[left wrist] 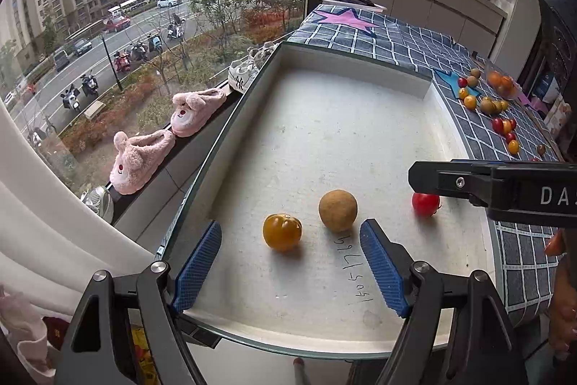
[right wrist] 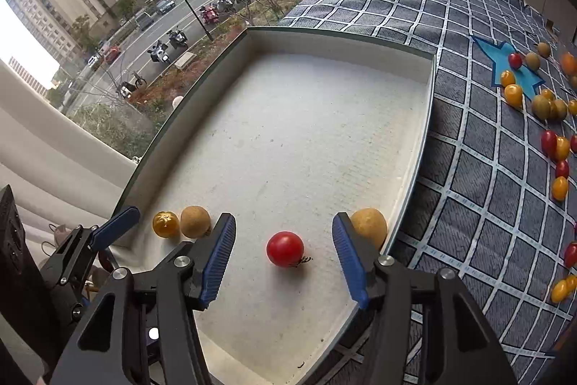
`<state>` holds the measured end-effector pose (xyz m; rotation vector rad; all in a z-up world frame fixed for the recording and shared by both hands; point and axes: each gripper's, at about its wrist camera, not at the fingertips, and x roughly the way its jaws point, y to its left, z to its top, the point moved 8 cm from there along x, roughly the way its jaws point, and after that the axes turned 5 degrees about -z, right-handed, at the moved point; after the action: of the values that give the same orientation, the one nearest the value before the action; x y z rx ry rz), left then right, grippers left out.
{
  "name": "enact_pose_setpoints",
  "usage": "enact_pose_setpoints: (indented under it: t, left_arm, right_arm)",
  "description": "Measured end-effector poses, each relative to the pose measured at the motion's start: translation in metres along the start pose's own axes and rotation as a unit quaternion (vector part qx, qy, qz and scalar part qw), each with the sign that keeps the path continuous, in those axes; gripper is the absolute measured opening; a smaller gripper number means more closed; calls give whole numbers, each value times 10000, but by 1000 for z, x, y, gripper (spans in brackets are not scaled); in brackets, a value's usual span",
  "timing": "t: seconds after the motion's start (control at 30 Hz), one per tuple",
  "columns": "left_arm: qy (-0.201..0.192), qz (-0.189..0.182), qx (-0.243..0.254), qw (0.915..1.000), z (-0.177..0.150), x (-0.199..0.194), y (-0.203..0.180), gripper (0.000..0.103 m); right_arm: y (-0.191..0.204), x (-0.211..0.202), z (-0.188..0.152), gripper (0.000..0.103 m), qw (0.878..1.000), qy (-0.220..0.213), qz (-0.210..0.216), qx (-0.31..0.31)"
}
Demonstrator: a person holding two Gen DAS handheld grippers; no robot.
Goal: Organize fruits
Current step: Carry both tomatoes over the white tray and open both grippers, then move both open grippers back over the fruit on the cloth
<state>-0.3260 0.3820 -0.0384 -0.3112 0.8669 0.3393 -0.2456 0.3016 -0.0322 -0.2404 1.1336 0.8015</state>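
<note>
Fruit sits in two places: a few pieces in the white tray (left wrist: 360, 118) and many more loose on the checked cloth (right wrist: 468, 175) off to its right. My left claw (left wrist: 290, 271) hangs over the tray's near end with its blue pads (left wrist: 197, 271) spread wide and nothing between them; just ahead of it lie a yellow tomato (left wrist: 282, 232) and a brown longan (left wrist: 338, 210), close together but apart. My right claw (right wrist: 284, 257) is spread too, gripping nothing, and a red tomato (right wrist: 285, 248) rests on the tray floor in the gap, clear of both pads. In the right view a second longan (right wrist: 371, 226) sits against the tray's right wall, partly hidden behind my right pad (right wrist: 348, 264); I cannot tell whether they touch. The yellow tomato and first longan show there at the left wall, beside my left claw's fingertip. On the cloth, red and yellow tomatoes and more longans (right wrist: 541, 105) lie scattered in small clusters near a blue star (right wrist: 519, 74). Pink slippers (left wrist: 144, 157) rest on the sill.
</note>
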Motion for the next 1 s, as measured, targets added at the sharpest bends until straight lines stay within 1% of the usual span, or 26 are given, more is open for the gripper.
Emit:
enact_pose_setpoints:
  t: [0.03, 0.1, 0.17, 0.3, 0.33, 0.47, 0.6, 0.8, 1.0]
  left_arm:
    - [20, -2, -12, 10000, 0, 0, 0, 80]
    - [51, 17, -29, 10000, -1, -1, -1, 80]
    - [66, 17, -10, 10000, -1, -3, -4, 80]
    - [30, -7, 95, 9999, 3, -9, -15, 80]
    - [25, -24, 127, 9999, 5, -11, -19, 80]
    - [21, -69, 274, 9996, 7, -16, -36, 80]
    - [59, -134, 446, 9989, 9, -19, -57, 80]
    - [74, -331, 792, 9963, 13, -22, -105, 80]
    - [208, -601, 1253, 9901, 10, -13, -166, 80]
  right_arm:
    - [0, -5, 0, 65, 10000, -54, 25, 21]
    - [-3, -16, 1, 75, 9998, -191, 55, 45]
    - [-10, -25, 2, 80, 9995, -319, 19, 49]
    - [-26, -41, -5, 80, 9987, -455, -57, 226]
    - [-34, -40, -4, 80, 9985, -463, -65, 292]
    - [-60, -51, -17, 80, 9972, -513, -205, 509]
    - [-93, -64, -33, 80, 9948, -558, -389, 762]
    - [-152, -86, -64, 80, 9877, -644, -682, 1255]
    - [-220, -105, -93, 80, 9757, -708, -1085, 1765]
